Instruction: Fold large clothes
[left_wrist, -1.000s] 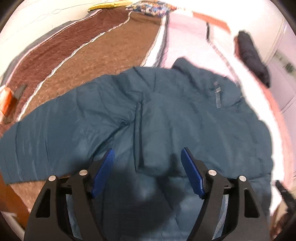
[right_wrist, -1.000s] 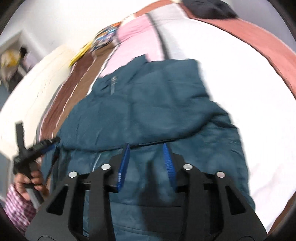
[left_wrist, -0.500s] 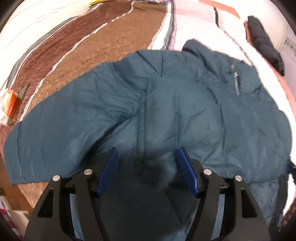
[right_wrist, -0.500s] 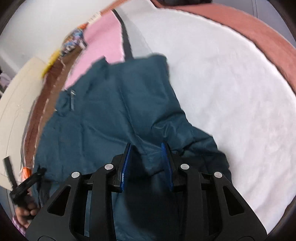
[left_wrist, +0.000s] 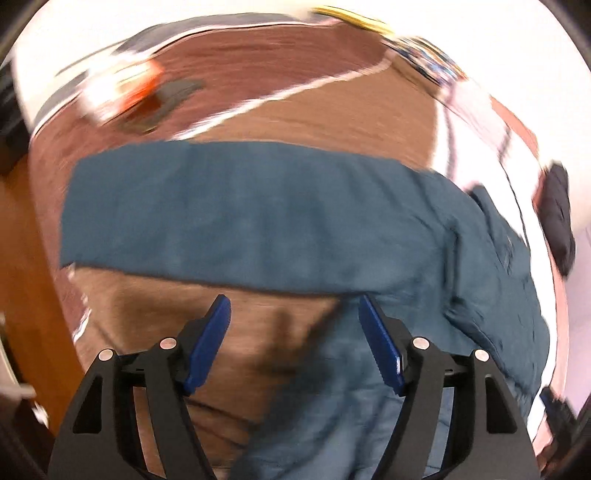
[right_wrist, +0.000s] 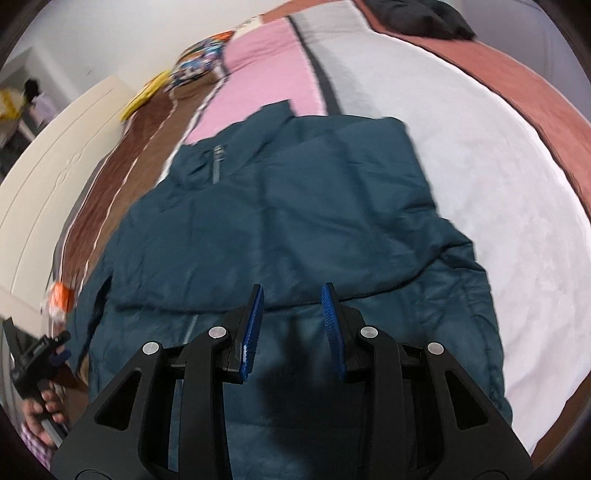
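Teal jacket (right_wrist: 295, 221) spread flat on bed (right_wrist: 498, 177), filling frame centre; sleeve (left_wrist: 240, 214) stretches toward left of left view. Left tongs (left_wrist: 293, 314) gape wide, empty, over brown blanket (left_wrist: 295, 110). Right tongs (right_wrist: 291, 295) parted narrower, gripping nothing, above jacket.

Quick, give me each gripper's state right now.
Left gripper: open, holding nothing, above the teal jacket's outstretched sleeve.
Right gripper: open, holding nothing, over the jacket's folded body.

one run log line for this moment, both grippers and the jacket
left gripper: open, above outstretched sleeve | right gripper: open, empty, over jacket | other sleeve folded across the body
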